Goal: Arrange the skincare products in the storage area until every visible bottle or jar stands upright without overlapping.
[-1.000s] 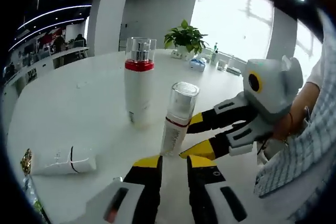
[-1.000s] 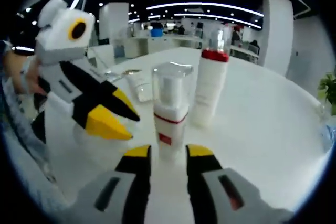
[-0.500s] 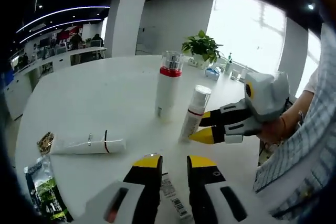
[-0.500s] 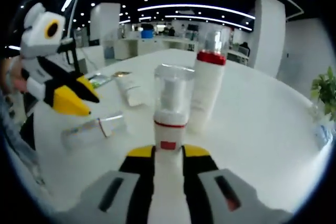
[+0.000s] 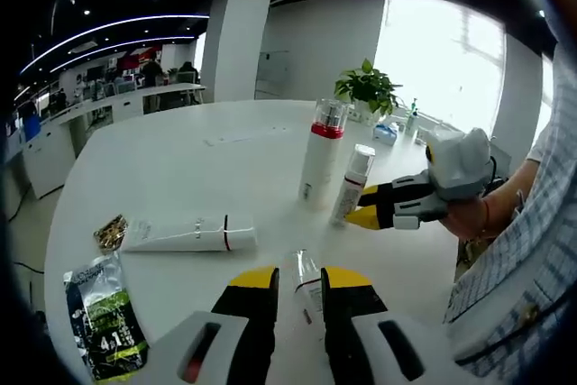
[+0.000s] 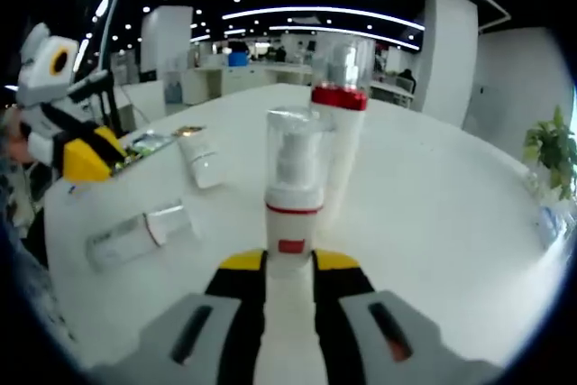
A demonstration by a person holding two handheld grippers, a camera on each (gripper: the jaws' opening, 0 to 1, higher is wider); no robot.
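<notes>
1. The small white pump bottle with a clear cap (image 6: 293, 200) stands upright, clamped at its base by the right gripper (image 6: 288, 263).
2. A taller red-collared white bottle (image 6: 340, 132) stands just behind it.
3. The left gripper (image 5: 299, 279), jaws slightly apart, straddles a small clear tube lying flat (image 5: 307, 279).
4. A white tube (image 5: 189, 235) and a green sachet (image 5: 106, 315) lie on the round white tabletop (image 5: 198, 160) in an open office.
</notes>
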